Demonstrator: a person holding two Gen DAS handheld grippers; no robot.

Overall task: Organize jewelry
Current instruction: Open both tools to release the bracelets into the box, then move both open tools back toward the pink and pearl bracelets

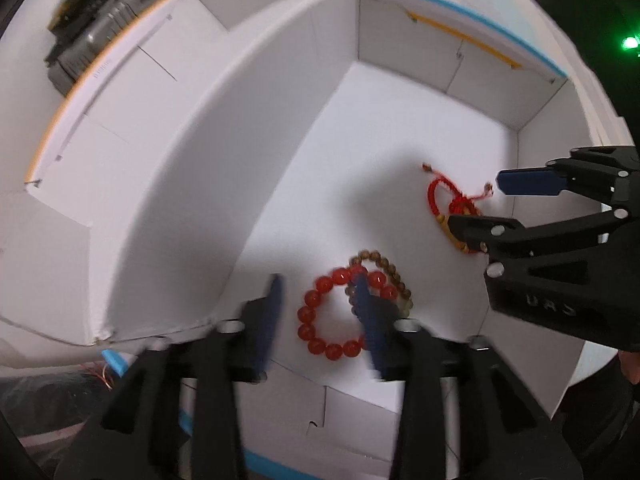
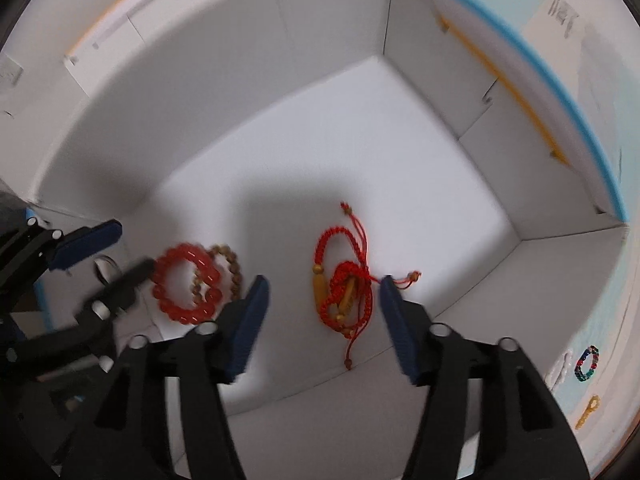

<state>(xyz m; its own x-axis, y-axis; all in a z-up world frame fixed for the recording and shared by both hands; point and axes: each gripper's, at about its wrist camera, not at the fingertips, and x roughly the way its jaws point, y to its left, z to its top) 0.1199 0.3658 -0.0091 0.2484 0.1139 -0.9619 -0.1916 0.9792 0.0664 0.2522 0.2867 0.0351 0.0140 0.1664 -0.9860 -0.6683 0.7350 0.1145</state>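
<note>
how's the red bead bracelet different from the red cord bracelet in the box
The red bead bracelet is a ring of large round glossy beads; the red cord bracelet is braided string with yellowish beads and loose tails. The bead one lies as an open circle overlapping a brown bead bracelet; the cord one is bunched up, alone. Both lie on the white box floor.

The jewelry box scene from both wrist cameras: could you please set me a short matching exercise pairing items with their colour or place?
Items:
1. bead bracelet
2. cord bracelet
3. small bead ring
4. gripper pads

Descriptions:
A. dark blue
B. multicoloured, outside the box
C. braided red with yellow beads
D. round glossy red beads, overlapping a brown strand

Pairs: 1-D, 2-C, 3-B, 4-A
</note>
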